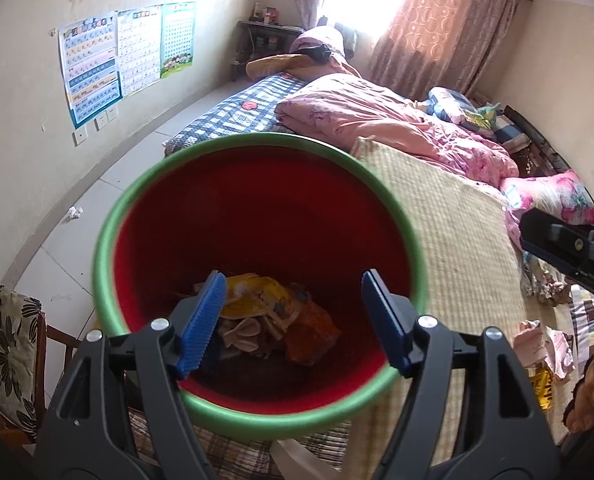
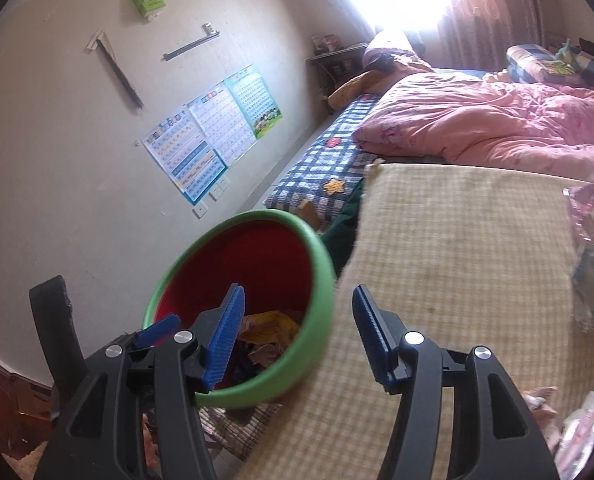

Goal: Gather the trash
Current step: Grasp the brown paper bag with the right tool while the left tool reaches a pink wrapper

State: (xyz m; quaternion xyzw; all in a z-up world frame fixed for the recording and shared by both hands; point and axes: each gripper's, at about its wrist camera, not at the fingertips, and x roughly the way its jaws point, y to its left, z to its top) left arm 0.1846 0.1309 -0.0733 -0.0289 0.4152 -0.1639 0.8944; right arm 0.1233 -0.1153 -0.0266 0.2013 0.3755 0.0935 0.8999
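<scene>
Gaping apart with nothing between its blue pads, the left gripper (image 1: 293, 320) hangs over the mouth of the red bin (image 1: 257, 216) with a green rim; crumpled wrappers (image 1: 273, 312) lie at its bottom. The right gripper (image 2: 297, 336) is likewise spread and empty, straddling the bin's rim and the checked mat (image 2: 457, 260) on the bed. More scraps (image 1: 545, 348) lie on the bed near a hand (image 1: 589, 388).
</scene>
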